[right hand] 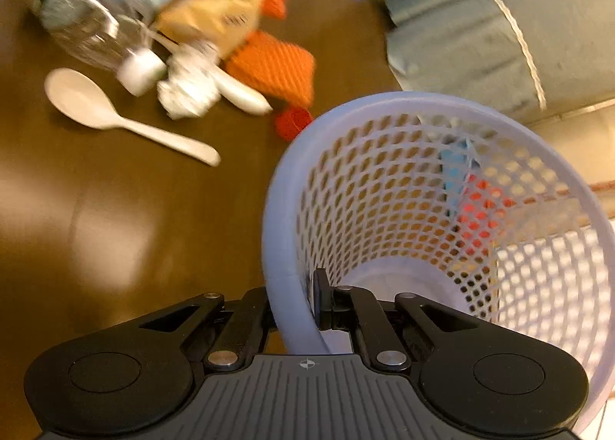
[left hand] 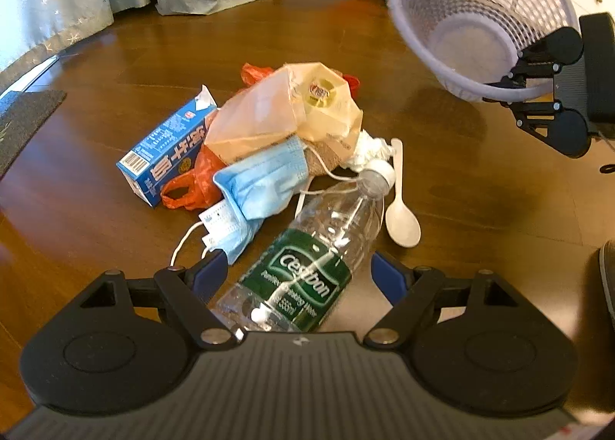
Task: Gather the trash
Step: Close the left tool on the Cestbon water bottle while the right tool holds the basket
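Our left claw is spread wide around the plastic bottle, which lies on the brown surface at the near edge of the trash pile, apparently ready to close on it. Our right claw pinches the rim of the white mesh basket, holding it tilted at the right, mouth toward the pile, likely to receive items. The basket looks empty. The spoon lies just right of the bottle; the blue carton is partly buried. The right view is blurred.
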A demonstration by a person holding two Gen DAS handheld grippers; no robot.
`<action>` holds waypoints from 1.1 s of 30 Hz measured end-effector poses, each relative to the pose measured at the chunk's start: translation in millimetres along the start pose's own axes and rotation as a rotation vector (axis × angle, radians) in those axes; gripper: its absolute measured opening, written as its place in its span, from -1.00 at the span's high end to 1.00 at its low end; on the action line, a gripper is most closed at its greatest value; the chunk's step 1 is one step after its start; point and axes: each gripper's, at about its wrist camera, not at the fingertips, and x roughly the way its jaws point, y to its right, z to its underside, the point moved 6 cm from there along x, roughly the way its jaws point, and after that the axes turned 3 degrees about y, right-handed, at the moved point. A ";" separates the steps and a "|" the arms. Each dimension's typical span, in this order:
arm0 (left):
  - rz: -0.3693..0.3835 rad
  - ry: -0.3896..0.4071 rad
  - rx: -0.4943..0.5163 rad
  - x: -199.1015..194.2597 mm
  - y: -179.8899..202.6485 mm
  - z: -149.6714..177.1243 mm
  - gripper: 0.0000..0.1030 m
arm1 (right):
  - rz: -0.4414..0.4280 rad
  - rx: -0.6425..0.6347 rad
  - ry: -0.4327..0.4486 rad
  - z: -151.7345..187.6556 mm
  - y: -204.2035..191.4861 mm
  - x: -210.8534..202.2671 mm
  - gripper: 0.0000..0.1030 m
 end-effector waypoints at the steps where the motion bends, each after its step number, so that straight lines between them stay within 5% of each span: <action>1: 0.001 0.003 -0.001 0.2 -0.2 -0.8 -0.53 | 0.007 -0.003 -0.006 0.9 0.7 2.3 0.99; 11: 0.007 0.005 0.039 5.4 -4.6 2.9 -0.53 | 0.000 0.016 0.068 -2.4 -3.7 13.4 0.96; 23: 0.057 -0.095 0.329 32.3 14.3 14.7 -0.40 | -0.008 0.035 0.069 -0.7 -2.3 13.5 0.95; 33: 0.039 -0.171 0.442 50.5 17.4 20.9 -0.25 | -0.010 0.035 0.072 2.2 -3.5 12.6 0.94</action>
